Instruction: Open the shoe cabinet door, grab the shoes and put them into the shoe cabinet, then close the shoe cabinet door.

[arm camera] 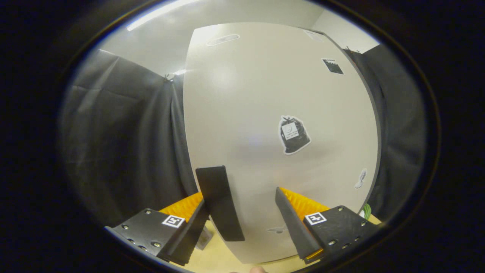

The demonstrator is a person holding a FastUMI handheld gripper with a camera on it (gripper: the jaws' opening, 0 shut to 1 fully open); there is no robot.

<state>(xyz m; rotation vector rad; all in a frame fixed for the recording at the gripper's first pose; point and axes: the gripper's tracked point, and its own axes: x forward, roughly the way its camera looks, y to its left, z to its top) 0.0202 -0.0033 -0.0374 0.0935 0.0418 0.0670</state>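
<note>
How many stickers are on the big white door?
5 clear ones on the cabinet door: a black bag sticker mid-door, a dark one top right, pale ones at the top, lower right, and between the open gripper's fingers. Others may be hidden.

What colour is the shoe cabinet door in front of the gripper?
Off-white, with a few stickers; the cabinet door shows plainly in the gripper view, just beyond the open gripper.
</note>
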